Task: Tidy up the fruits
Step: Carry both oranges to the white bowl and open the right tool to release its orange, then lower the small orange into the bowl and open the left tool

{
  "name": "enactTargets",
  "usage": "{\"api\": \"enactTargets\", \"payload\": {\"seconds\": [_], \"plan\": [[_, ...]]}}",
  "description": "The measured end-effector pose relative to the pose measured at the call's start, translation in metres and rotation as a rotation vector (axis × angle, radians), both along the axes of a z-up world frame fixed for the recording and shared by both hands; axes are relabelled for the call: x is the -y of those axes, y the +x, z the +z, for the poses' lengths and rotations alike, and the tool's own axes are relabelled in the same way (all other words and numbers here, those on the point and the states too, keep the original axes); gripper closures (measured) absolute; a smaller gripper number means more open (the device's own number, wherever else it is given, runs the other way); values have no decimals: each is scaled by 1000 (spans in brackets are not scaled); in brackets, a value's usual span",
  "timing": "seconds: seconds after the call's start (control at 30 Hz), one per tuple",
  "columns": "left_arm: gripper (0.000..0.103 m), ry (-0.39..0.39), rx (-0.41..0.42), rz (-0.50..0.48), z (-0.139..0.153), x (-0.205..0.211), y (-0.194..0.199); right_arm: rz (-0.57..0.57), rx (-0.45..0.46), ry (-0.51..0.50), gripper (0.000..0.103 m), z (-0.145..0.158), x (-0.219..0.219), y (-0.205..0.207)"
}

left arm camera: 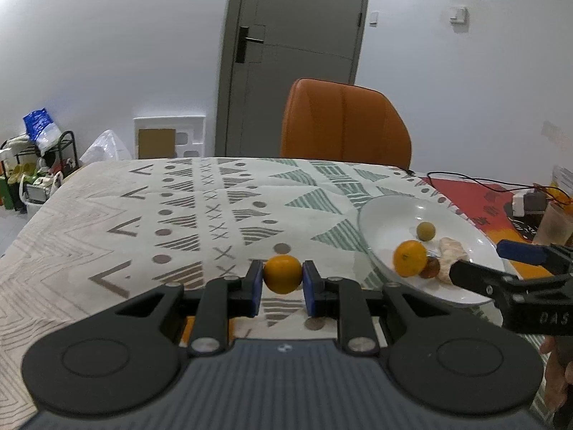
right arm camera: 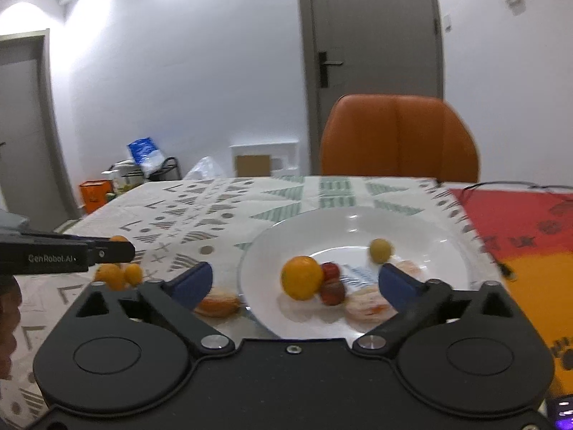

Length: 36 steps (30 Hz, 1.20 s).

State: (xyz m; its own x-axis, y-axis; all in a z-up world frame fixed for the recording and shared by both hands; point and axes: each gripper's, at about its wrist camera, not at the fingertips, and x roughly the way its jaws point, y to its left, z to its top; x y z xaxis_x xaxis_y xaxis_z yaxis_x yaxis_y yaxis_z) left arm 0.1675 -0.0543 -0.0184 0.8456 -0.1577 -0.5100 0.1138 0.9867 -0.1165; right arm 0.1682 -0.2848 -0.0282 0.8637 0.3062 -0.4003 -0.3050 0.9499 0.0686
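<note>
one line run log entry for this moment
left gripper: shut on orange | right gripper: open over plate | plate holds fruit

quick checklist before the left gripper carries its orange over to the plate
1. Grip on the orange: ok, the left gripper has a blue pad on each side of it.
2. Orange clear of the tablecloth: cannot tell, though it looks lifted.
3. Room on the white plate: ok, the far half is bare; a larger orange, red fruits, a green fruit and a peeled piece sit near the front.
4. Right gripper out of the way: not ok, it is open over the plate's near rim.
5. Loose fruit on the table: ok, left of the path.
</note>
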Motion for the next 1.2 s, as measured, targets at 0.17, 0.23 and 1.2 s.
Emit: {"api": "enactTargets", "payload": {"seconds": [0.17, 0.23, 1.2], "plan": [[81, 7, 2, -32, 0, 15, 3, -38, 12, -37, 0, 1, 10, -7], [81, 9, 1, -45, 0, 21, 4, -62, 17, -57, 0, 1, 14, -9], [81, 60, 6, -181, -2, 97, 25, -146, -30, 17, 0, -7, 81, -34]]}}
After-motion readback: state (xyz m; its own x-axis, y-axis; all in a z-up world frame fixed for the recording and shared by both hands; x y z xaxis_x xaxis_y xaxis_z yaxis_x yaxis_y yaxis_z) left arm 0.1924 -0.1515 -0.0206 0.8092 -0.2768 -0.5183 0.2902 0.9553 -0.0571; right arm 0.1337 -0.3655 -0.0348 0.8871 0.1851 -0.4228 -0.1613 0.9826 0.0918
